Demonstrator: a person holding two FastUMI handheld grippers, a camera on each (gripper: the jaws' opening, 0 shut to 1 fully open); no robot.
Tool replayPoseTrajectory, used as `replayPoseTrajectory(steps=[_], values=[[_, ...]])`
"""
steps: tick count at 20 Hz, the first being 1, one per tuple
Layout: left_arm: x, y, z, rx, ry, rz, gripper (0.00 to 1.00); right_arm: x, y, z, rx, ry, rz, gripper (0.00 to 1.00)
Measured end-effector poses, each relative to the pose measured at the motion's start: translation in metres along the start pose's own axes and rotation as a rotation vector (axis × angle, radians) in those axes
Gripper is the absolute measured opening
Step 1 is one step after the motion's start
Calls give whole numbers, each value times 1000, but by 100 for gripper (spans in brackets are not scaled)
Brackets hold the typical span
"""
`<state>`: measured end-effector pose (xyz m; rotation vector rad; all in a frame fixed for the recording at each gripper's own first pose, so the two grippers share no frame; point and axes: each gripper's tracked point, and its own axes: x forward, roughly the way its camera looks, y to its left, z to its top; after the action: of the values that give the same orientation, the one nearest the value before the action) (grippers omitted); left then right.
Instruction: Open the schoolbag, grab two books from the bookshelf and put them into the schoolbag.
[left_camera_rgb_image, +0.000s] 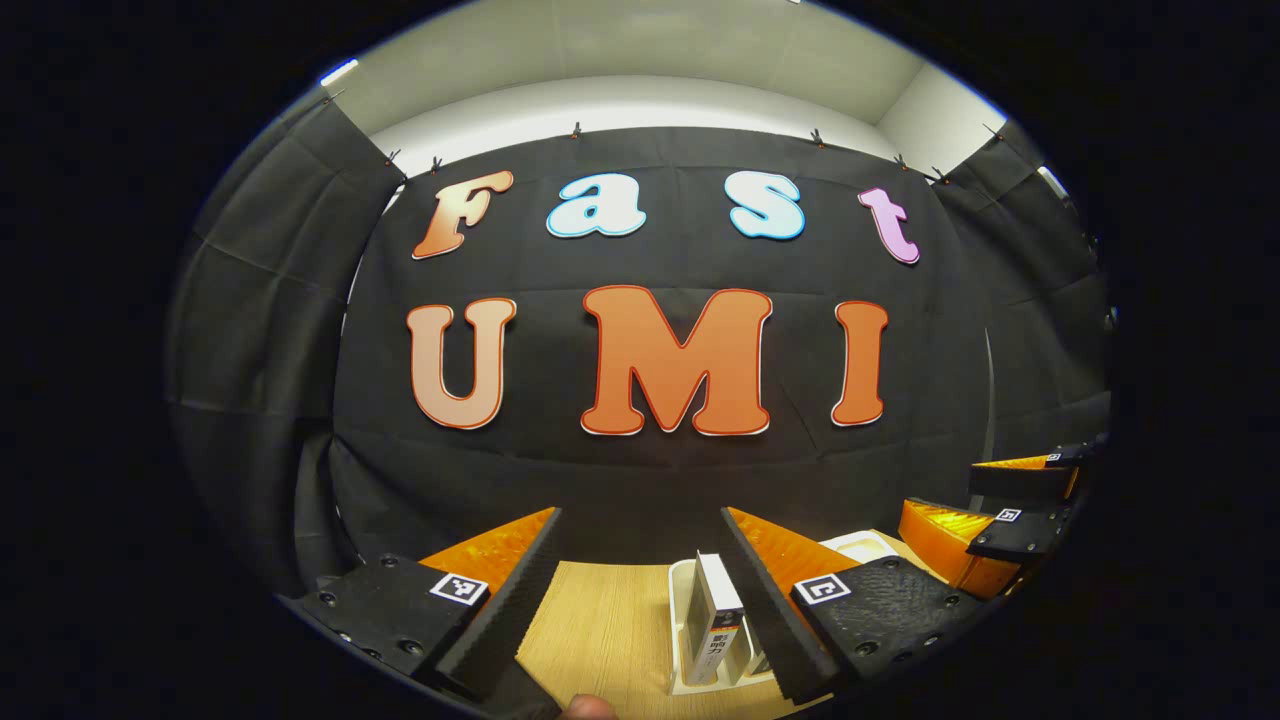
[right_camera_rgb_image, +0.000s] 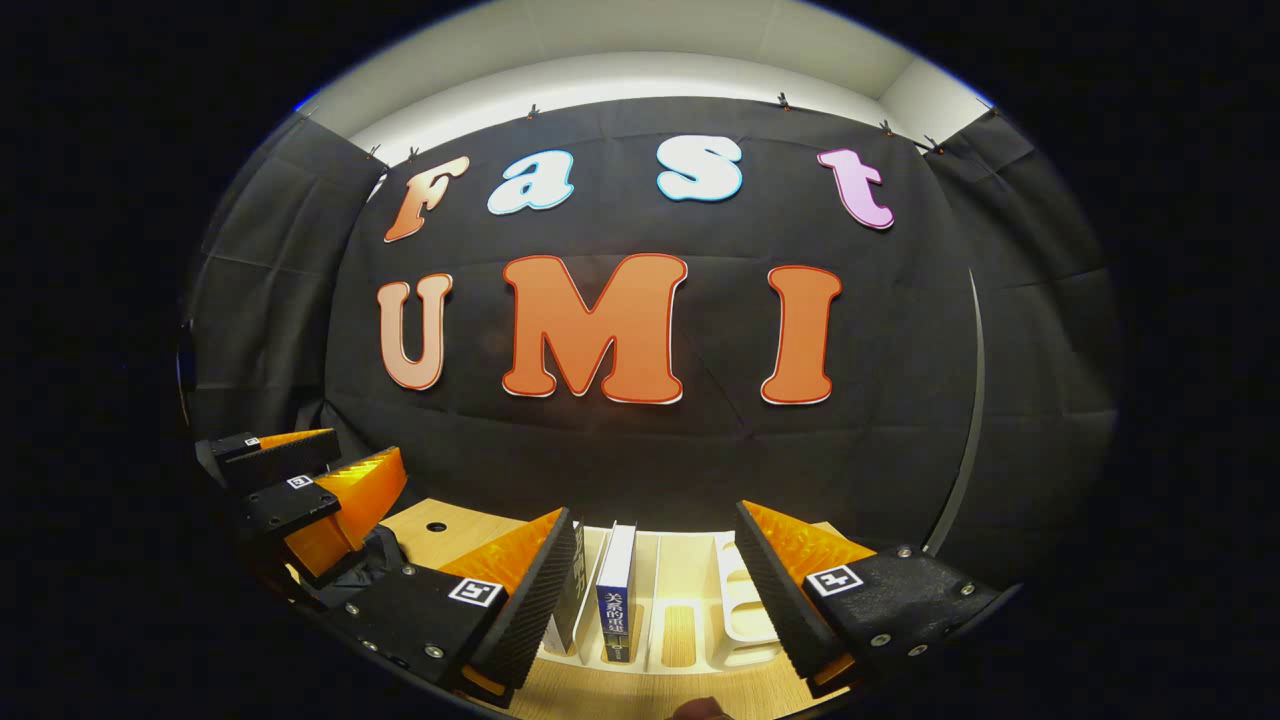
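A white bookshelf rack (right_camera_rgb_image: 690, 600) stands on the wooden table (right_camera_rgb_image: 470, 530) against the booth wall. Two books stand in its left slots: one with a white and blue spine (right_camera_rgb_image: 615, 590), and a second (right_camera_rgb_image: 572, 590) partly behind my finger. My right gripper (right_camera_rgb_image: 653, 512) hovers open just before the rack, its fingers either side of those slots. My left gripper (left_camera_rgb_image: 642, 515) is open over bare table (left_camera_rgb_image: 600, 630), with the rack (left_camera_rgb_image: 680, 600) and a book (left_camera_rgb_image: 715, 615) by its right finger. Each view shows the other gripper off to the side, left gripper (right_camera_rgb_image: 365, 447) and right gripper (left_camera_rgb_image: 940, 487), both open.
A dark shape (right_camera_rgb_image: 375, 565) lies on the table under the left gripper; too much is hidden to tell what it is. The rack's right slots (right_camera_rgb_image: 745, 610) hold no books. A small round hole (right_camera_rgb_image: 435, 526) marks the tabletop. Black cloth closes the back and sides.
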<state>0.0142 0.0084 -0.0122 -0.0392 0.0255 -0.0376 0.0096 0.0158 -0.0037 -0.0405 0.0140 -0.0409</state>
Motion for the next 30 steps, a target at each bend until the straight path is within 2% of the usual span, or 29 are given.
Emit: replayPoseTrajectory(steps=[16,25,30], values=[[1,10,-1,50,-4,22,95,3,2,-4,-25,13,2,94],[-18,57,-14,191,6,137,94,16,-35,-22,-32,53,-55,94],[-40,75,-39,346,71,183,94,24,-30,-34,-35,85,-10,94]])
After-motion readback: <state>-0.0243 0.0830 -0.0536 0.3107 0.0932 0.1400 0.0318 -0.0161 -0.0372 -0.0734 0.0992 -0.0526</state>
